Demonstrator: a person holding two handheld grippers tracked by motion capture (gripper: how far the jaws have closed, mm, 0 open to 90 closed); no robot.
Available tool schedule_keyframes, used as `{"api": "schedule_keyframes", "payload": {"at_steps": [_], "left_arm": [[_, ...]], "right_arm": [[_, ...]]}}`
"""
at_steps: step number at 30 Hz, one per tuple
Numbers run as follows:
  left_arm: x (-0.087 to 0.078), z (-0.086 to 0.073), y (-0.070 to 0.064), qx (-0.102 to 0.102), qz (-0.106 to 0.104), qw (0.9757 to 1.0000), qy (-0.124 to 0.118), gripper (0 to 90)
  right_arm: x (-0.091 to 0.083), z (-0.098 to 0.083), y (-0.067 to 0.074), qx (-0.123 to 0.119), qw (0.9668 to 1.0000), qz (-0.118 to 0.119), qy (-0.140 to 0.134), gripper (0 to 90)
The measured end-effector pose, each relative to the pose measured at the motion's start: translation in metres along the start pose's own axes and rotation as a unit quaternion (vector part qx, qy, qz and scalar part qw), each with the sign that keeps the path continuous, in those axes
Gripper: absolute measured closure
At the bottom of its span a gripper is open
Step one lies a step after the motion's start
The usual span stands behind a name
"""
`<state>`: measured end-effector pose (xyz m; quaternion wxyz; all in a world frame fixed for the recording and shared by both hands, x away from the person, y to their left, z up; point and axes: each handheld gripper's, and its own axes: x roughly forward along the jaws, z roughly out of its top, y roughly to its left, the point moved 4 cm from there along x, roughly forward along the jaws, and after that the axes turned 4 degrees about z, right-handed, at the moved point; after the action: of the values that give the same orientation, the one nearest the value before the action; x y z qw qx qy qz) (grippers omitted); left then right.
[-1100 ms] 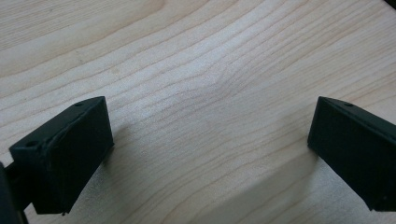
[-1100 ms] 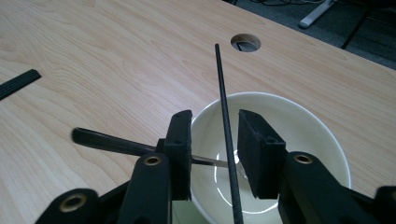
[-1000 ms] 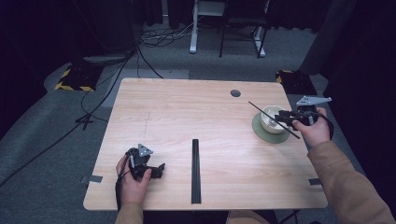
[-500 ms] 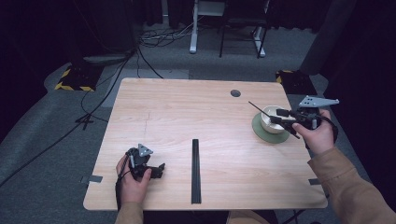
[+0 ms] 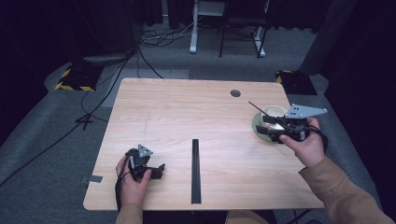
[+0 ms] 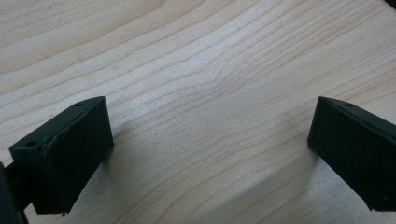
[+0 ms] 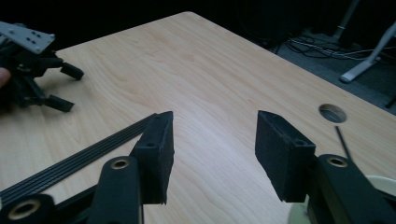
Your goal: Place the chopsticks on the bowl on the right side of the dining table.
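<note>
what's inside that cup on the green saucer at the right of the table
A thin black stick rises slanting from the cup on the saucer. The right gripper covers its near side; any contents are hidden.

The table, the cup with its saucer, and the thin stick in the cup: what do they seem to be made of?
Table: pale wood or wood-look laminate, matte, with visible grain lines. Cup and saucer: probably glazed ceramic, smooth, cream on dull green. Stick: thin, straight, black; plastic or lacquered wood, I cannot tell which.
</note>
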<state>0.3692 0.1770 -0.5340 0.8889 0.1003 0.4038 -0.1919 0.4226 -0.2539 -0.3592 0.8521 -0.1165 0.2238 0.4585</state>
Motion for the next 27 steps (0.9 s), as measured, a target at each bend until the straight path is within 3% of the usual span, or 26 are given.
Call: {"api": "schedule_keyframes", "payload": {"at_steps": [1, 7, 17, 27], "left_arm": [[0.000, 0.000, 0.000, 0.000, 0.000, 1.0000, 0.000, 0.3], [0.000, 0.000, 0.000, 0.001, 0.001, 1.0000, -0.001, 0.2], [0.000, 0.001, 0.001, 0.003, 0.002, 1.0000, -0.002, 0.2], [0.000, 0.001, 0.001, 0.003, 0.002, 1.0000, -0.002, 0.2]], "right_arm": [[0.006, 0.001, 0.009, -0.005, 0.9999, 0.015, 0.001, 47.9], [0.022, 0.002, 0.031, -0.018, 0.9987, 0.048, 0.002, 47.7], [0.049, -0.003, 0.060, -0.028, 0.9963, 0.081, 0.012, 47.7], [0.072, -0.015, 0.076, -0.035, 0.9942, 0.097, 0.029, 46.7]]}}
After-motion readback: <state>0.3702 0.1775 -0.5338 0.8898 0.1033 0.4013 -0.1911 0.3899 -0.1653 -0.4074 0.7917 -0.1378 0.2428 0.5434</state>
